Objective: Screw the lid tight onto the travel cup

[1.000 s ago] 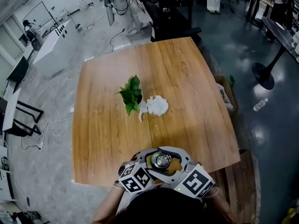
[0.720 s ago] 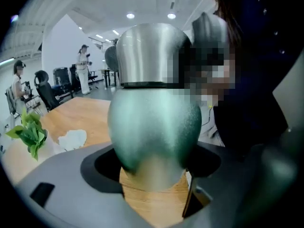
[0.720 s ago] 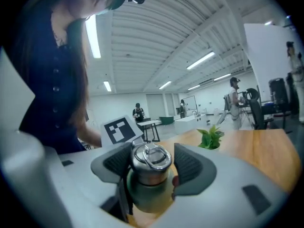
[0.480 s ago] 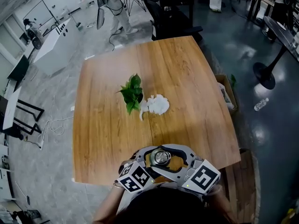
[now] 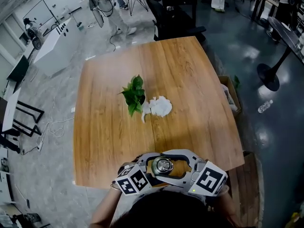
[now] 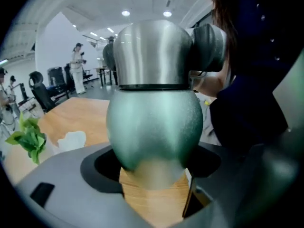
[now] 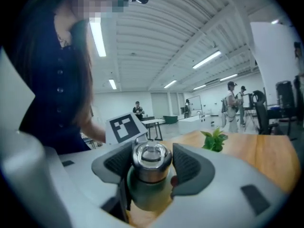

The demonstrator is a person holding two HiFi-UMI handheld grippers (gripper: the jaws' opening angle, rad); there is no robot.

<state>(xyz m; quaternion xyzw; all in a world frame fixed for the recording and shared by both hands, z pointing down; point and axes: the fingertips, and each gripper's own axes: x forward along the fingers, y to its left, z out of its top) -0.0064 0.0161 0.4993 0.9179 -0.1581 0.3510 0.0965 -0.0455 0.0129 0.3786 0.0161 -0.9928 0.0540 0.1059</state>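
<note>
Travel cup point(image 5: 163, 165) is upright at the tabletop's point(image 5: 190, 94) near edge, bottom centre of frame. Left gripper point(image 6: 152, 167) jaws clamp its green body; right gripper point(image 7: 151, 165) jaws clamp the steel lid point(image 7: 151, 156) on top.

1. Left gripper view: the cup point(image 6: 154, 122) sits too close to the lens. Its base is blurred where it meets the left gripper point(image 6: 154, 169), so pad contact is unclear there. The cup blocks the middle of the table point(image 6: 71, 118).
2. Right gripper view: the right gripper point(image 7: 151, 161) covers 2 sides of the lid point(image 7: 151, 155) and hides the cup's lower part.
3. Head view: both grippers hide the cup body; only the lid top shows. The person's head covers the grippers' rear ends and the table's near edge.
4. Head view: the white object point(image 5: 159, 107) beside the plant point(image 5: 134, 95) is too small to identify.
</note>
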